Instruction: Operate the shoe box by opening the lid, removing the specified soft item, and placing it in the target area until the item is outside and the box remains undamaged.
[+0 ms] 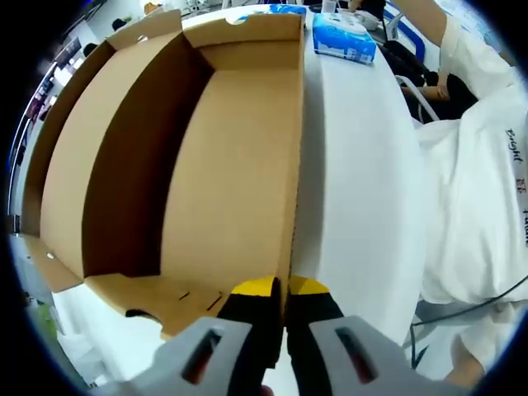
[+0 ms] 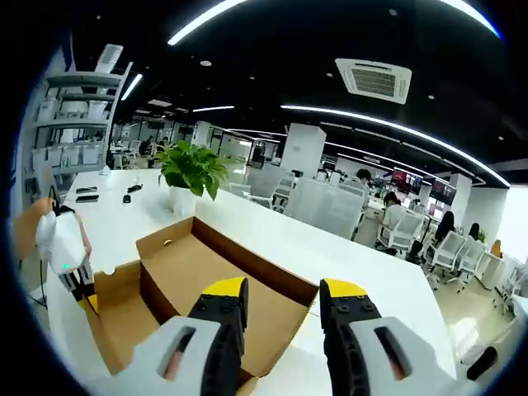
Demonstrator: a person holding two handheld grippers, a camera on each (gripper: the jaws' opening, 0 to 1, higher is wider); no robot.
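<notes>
The brown cardboard shoe box lies open on the white table, and its inside shows bare cardboard. My left gripper is shut on the top edge of the box's near side wall, yellow tips on either side of it. In the right gripper view the box sits below my right gripper, which hangs open above it with nothing between its jaws. My left gripper also appears there, at the box's left corner. No soft item shows inside the box.
A blue tissue pack lies past the box's far end. A person in a white shirt stands at the table's side. A potted plant stands on the table behind the box, with office chairs beyond.
</notes>
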